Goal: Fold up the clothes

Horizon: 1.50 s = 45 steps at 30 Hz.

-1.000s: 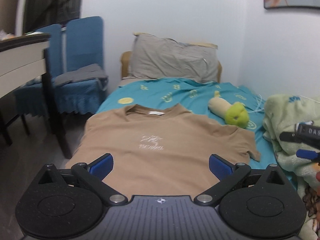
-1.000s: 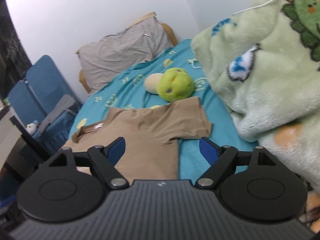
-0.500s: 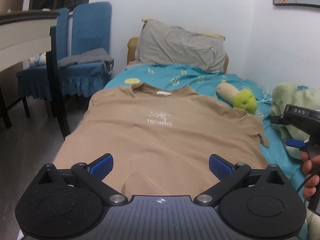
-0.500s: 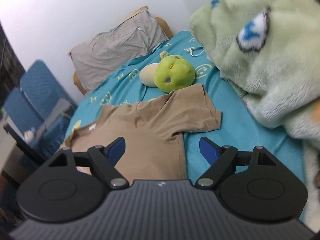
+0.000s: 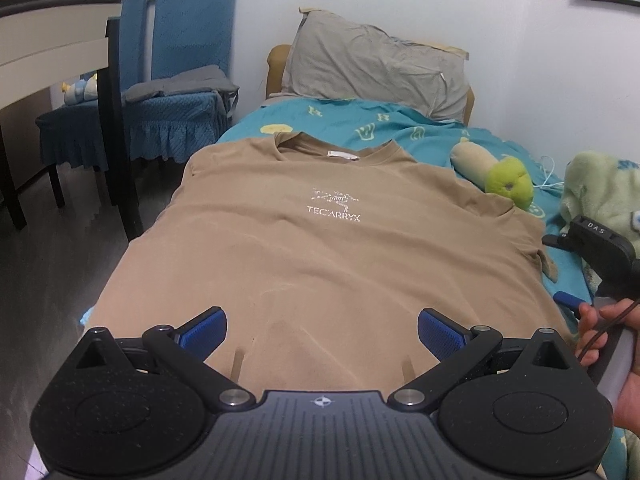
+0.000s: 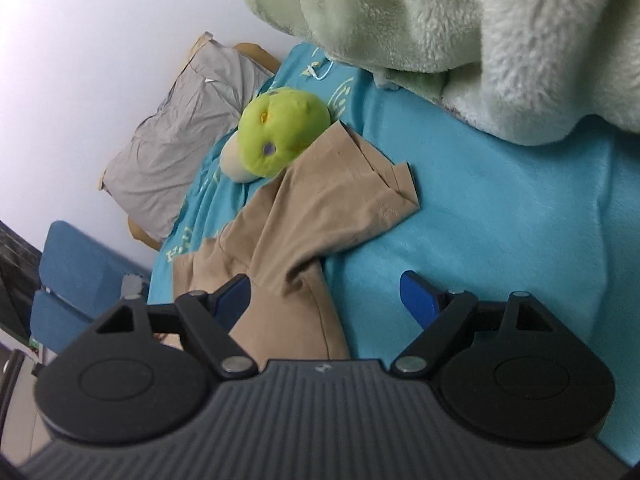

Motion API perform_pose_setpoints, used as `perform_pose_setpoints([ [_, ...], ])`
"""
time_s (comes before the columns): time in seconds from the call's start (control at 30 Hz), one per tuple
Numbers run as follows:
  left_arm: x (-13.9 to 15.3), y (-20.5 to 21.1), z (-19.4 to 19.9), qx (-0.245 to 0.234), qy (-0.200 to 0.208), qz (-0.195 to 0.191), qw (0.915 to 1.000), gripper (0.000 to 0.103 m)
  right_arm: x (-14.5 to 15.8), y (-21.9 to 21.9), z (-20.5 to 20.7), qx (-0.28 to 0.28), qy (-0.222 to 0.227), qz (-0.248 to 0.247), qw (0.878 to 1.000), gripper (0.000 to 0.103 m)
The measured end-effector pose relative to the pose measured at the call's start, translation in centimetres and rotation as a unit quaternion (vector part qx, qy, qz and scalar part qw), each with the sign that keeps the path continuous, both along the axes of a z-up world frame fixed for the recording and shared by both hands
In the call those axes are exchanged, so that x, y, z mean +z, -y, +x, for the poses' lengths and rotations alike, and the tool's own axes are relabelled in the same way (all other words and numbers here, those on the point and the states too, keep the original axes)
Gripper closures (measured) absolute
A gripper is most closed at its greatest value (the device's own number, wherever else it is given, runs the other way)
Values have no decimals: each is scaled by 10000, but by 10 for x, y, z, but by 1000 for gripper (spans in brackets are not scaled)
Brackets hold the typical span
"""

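Observation:
A tan T-shirt with a white chest logo lies flat, face up, on the teal bed sheet, collar toward the pillow. My left gripper is open and empty, low over the shirt's bottom hem. My right gripper is open and empty, tilted, low over the shirt's right side edge just below the right sleeve. The right gripper also shows at the shirt's right edge in the left wrist view, held by a hand.
A green plush toy rests against the right sleeve. A fluffy pale green blanket is piled on the bed's right side. A grey pillow lies at the head. Blue chairs and a table stand left of the bed.
Both grippers have moved forward and down toward the shirt. The right gripper has tilted and closed in on the right sleeve and side edge. The shirt has not moved.

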<state>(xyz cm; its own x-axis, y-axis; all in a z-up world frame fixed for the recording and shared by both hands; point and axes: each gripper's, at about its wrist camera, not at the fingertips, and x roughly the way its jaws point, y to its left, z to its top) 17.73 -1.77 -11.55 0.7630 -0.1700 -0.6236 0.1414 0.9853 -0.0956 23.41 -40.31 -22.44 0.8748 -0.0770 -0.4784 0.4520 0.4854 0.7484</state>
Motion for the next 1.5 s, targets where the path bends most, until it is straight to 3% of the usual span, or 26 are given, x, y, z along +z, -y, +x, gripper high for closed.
perform_pose_setpoints([
  [0.27,-3,-6,2,186,-49,-37,9998,0,-9,20,7,-128,348,565,9977,20],
  [0.43,-5,-11,4,289,-100,-120,9995,0,-24,56,8,-384,691,1377,9873,20],
  [0.73,-10,-11,11,277,-154,-204,9993,0,-31,65,35,-171,909,1138,9892,19],
  [0.93,-12,-8,16,261,-188,-313,9990,0,-29,62,28,-493,999,1563,9814,23],
  [1.0,-13,-6,17,235,-205,-303,9991,0,-24,57,23,-671,789,1723,9796,24],
  [1.07,-14,-4,17,200,-217,-288,9991,0,-12,47,22,-754,215,1560,9846,24],
  [1.27,-12,-6,10,228,-209,-373,9988,0,11,32,60,-418,-866,165,9952,24],
  [1.33,-12,-8,9,278,-233,-442,9984,0,1,37,68,-446,-674,-102,9967,22],
  [1.43,-18,-8,11,272,-430,-682,9964,0,-27,53,65,-572,266,210,9978,24],
  [1.5,-21,-7,12,265,-440,-751,9959,0,-33,60,71,-464,570,370,9966,21],
])
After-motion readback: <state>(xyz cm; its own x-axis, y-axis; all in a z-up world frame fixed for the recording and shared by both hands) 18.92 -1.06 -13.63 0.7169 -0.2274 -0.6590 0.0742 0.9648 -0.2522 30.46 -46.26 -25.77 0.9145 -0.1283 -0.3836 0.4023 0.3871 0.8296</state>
